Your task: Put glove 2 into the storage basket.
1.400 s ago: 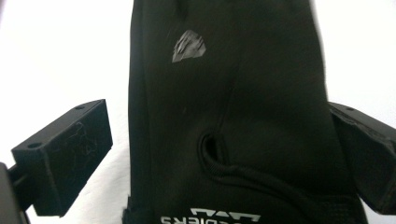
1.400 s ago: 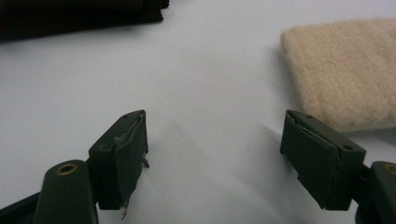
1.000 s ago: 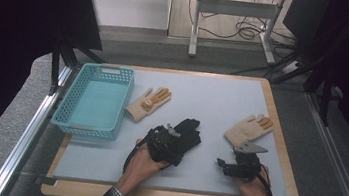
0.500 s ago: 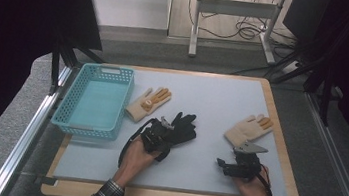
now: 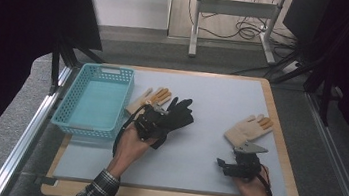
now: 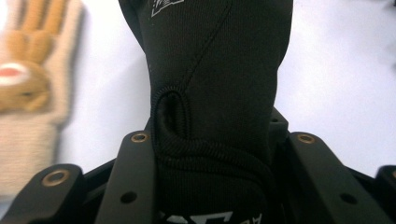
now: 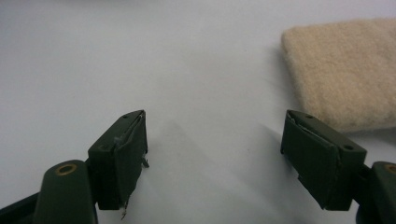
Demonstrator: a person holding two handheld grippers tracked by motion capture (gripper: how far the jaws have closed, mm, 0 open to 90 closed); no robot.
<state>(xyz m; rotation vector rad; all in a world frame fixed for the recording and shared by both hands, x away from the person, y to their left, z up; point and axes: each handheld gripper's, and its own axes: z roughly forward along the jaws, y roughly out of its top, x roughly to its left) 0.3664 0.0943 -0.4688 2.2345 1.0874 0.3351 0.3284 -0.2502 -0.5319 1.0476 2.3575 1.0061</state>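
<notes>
Black glove (image 6: 210,93) sits clamped by its ribbed cuff between the jaws of my left hand-held gripper (image 5: 155,121), which have just been closing on it; its fingers point away toward the far right, over the middle of the tabletop (image 5: 222,99). Just to its far left lies a beige glove (image 5: 149,100), beside the blue basket (image 5: 92,99). My right hand-held gripper (image 7: 215,154) rests near the right edge, jaws apart, with another beige glove (image 5: 248,129) just beyond it.

Probably lab: curtained rig table (image 5: 280,121), cables (image 5: 243,31)
</notes>
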